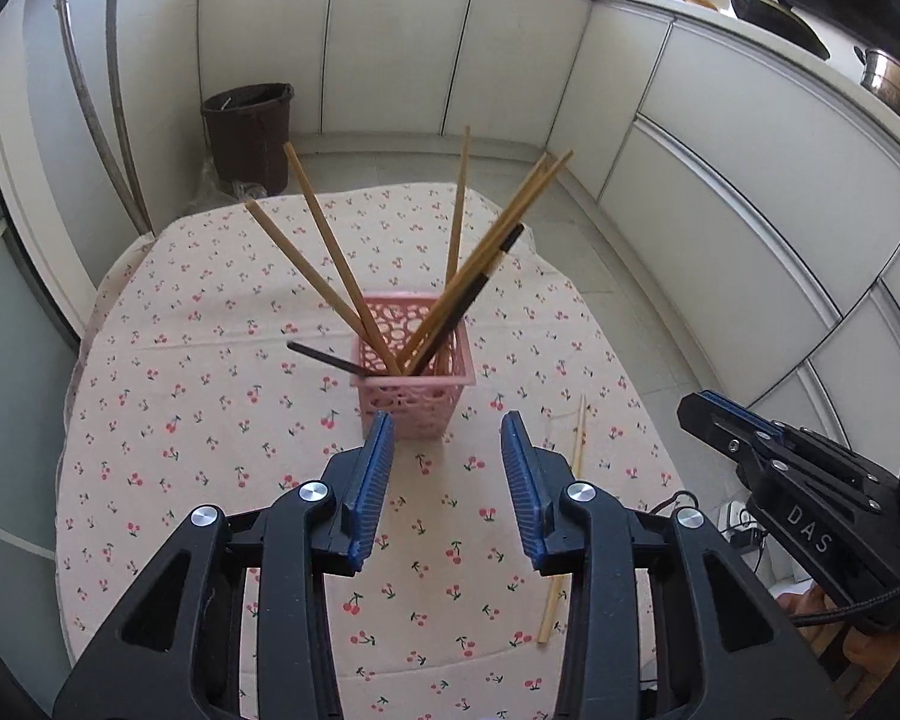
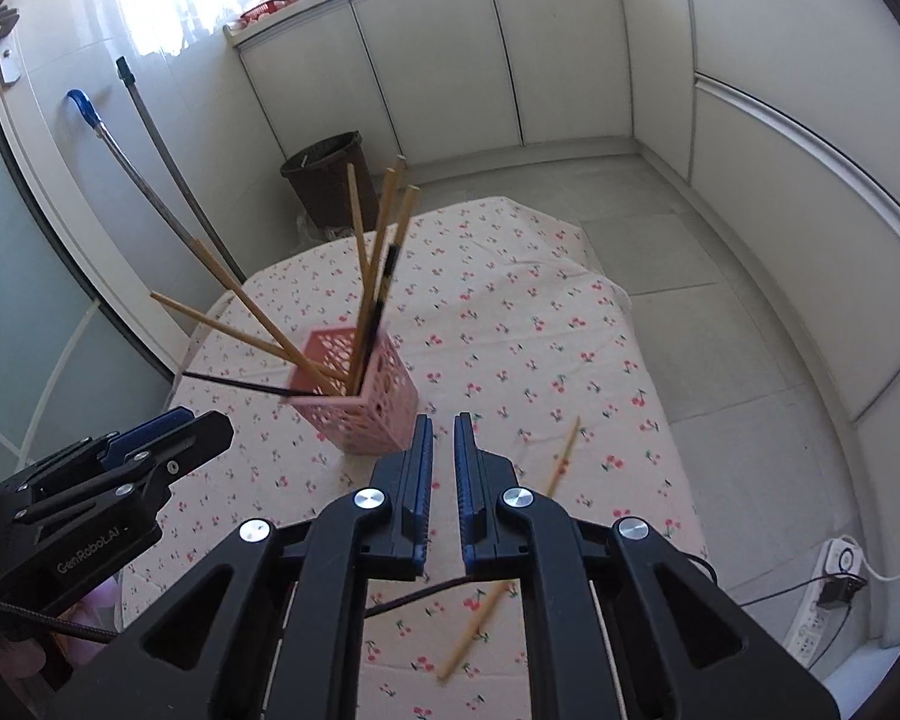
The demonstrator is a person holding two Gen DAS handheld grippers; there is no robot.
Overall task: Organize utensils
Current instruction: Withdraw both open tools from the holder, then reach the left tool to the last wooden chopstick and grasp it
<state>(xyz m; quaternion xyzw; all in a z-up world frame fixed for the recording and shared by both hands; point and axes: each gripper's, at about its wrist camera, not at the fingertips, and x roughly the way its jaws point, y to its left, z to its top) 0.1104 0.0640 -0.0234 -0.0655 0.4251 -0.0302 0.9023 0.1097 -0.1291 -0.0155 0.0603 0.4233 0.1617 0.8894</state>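
The left gripper (image 1: 447, 420) has its 2 blue pads (image 1: 373, 474) held apart, with nothing between them. It hangs over the table, just in front of the pink basket (image 1: 414, 399), and touches nothing. The right gripper (image 2: 444, 423) has its pads almost together, with only a thin gap, and it holds nothing too. It hangs above the cloth, close to the basket's right side.

Under both tools is a table with a cherry cloth (image 1: 210, 420), white with small red cherries. A pair of loose wooden chopsticks (image 1: 579, 450) lies flat on the cloth, to the right of the left gripper and partly under the right one.

The pink basket stands upright near the middle of the table. It has round holes in its walls. Inside it, wooden chopsticks (image 1: 324, 240) lean out like a fan, some to the left and some to the right. 2 dark chopsticks (image 1: 324, 358) are in there too; 1 leans low over the left rim.

Past the table are white cabinets (image 1: 402, 42) and a pale tiled floor. A brown bin (image 1: 249, 135) stands in the corner. Long mop handles (image 2: 156, 180) lean on the wall. A power strip (image 2: 834, 594) lies on the floor at the right.
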